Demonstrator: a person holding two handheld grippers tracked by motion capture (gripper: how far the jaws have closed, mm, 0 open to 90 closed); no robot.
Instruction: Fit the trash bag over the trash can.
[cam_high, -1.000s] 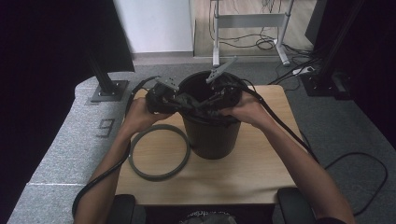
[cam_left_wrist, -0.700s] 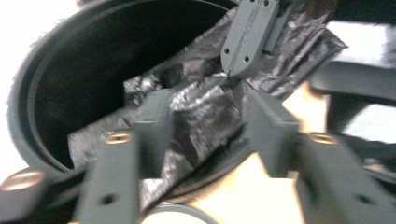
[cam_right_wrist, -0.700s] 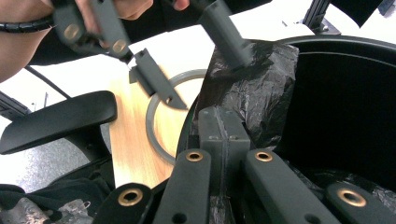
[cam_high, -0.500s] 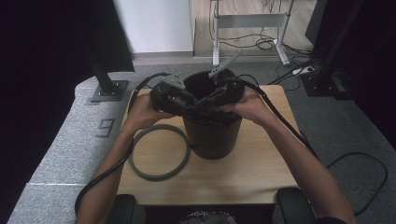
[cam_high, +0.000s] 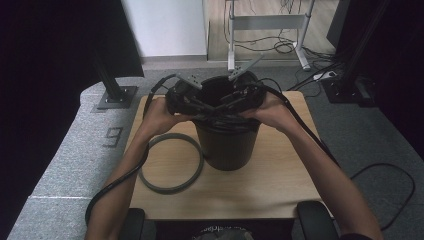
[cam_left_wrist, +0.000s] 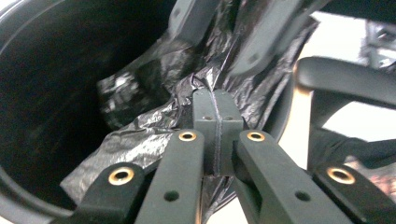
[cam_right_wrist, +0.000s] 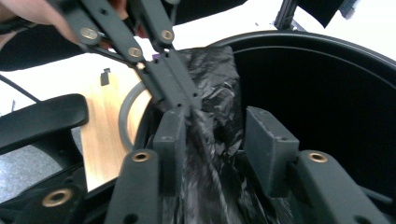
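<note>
Two grippers (cam_high: 212, 102) (cam_right_wrist: 224, 135) work one black bag (cam_right_wrist: 215, 140).

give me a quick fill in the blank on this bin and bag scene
1. The left gripper is shut on the black plastic ____.
2. The bin stands on a ____ table.
3. The grey ring lies on the table to the ____ of the bin in the high view.
4. The jaws of the right gripper stand ____, with the bag between them.

Missing words: bag; wooden; left; open
</note>
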